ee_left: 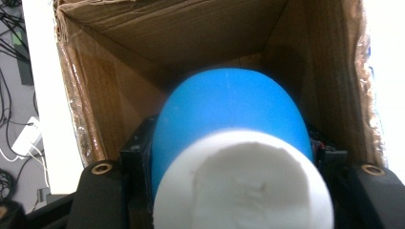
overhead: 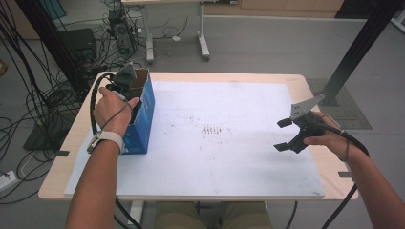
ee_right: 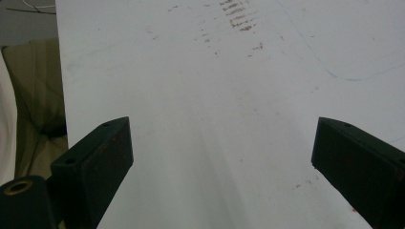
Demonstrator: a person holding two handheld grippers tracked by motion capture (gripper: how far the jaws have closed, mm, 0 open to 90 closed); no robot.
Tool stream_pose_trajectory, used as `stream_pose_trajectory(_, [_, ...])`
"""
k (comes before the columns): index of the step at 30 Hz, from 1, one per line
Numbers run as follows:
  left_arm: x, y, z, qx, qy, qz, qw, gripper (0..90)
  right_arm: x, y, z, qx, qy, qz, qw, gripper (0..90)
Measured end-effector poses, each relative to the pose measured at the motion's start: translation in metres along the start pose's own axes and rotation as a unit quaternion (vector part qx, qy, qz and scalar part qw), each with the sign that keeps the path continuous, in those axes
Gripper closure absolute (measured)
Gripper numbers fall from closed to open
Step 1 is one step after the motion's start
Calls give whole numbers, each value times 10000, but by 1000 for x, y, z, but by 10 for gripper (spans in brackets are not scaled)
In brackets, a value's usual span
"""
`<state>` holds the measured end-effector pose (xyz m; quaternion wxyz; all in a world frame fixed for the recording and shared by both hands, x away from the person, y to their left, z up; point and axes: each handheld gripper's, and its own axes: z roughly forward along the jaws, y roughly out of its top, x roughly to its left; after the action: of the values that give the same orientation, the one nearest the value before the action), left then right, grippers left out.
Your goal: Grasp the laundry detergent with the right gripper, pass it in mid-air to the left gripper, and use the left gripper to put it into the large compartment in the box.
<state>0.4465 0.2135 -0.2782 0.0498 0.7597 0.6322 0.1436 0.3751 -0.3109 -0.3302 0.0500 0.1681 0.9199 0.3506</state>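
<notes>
- Hand-held gripper, left (overhead: 125, 82), pinches a blue-and-white object (ee_left: 234, 143) inside the box (overhead: 143, 114); a loose pinch could drop it, or snag the wall.
- Right hand-held gripper (overhead: 285, 135) hangs spread above the surface (overhead: 215, 162), idle.

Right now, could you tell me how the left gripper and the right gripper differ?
The left gripper is shut on a blue-and-white object; the right gripper is open and holds nothing. The left gripper reaches into the blue cardboard box, while the right gripper hangs over the bare white mat. Both are hand-held, with black jaws.
</notes>
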Motion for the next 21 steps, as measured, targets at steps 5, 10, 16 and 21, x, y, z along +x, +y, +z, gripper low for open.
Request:
stream_pose_trajectory(5, [0, 0, 0, 3, 2, 0, 10000, 369, 0, 0, 1, 2, 8, -7, 10000, 67])
stream_pose_trajectory(10, [1, 0, 0, -6, -4, -7, 10000, 369, 0, 1, 1, 20, 1, -17, 10000, 67])
stream_pose_trajectory(16, [1, 0, 0, 4, -6, -9, 10000, 368, 0, 1, 1, 17, 9, -25, 10000, 68])
stream_pose_trajectory(21, [1, 0, 0, 17, -14, -9, 10000, 368, 0, 1, 0, 14, -8, -22, 10000, 68])
